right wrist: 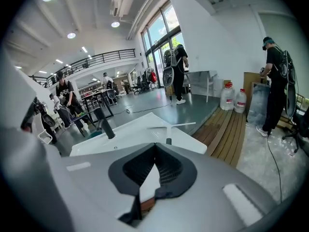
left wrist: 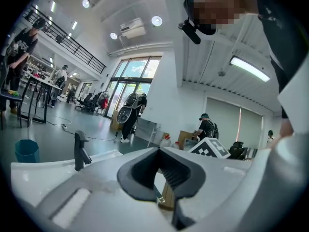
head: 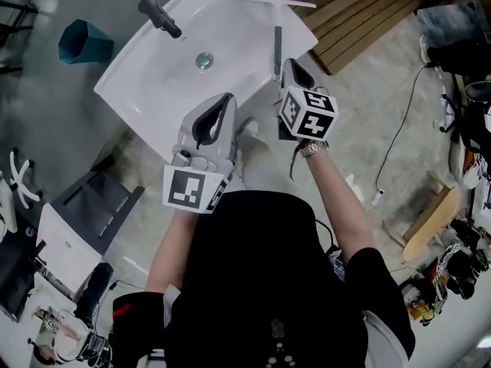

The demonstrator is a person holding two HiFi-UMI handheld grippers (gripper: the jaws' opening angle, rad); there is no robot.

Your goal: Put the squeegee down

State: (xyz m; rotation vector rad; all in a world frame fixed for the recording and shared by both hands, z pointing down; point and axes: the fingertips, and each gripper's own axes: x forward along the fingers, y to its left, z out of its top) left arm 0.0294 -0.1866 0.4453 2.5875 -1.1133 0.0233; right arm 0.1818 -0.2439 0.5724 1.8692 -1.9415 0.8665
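**Squeegee on the sink, both tongs shut and empty**

The squeegee [head: 277, 46] lies on the right part of the white sink [head: 146, 75]. Its pale blade runs across the far corner and its dark handle points back toward the right gripper [head: 290, 64]. In the right gripper view the squeegee [right wrist: 168, 127] sits just past the jaw tips, and the gripper's own body cuts off the near end of the handle, so whether tip and handle touch cannot be told. The right gripper [right wrist: 155, 147] has its jaws pressed together with nothing between them.

The left gripper [head: 228, 99] hangs over the sink's near edge, its jaws meeting at the tips and holding nothing. In its own view the left gripper [left wrist: 158, 149] fills the lower frame and covers most of the basin — only the black faucet [left wrist: 80, 150] and a strip of rim stay clear.

From the head view the marker cubes hide both hands, and the person's dark torso blocks the floor below.
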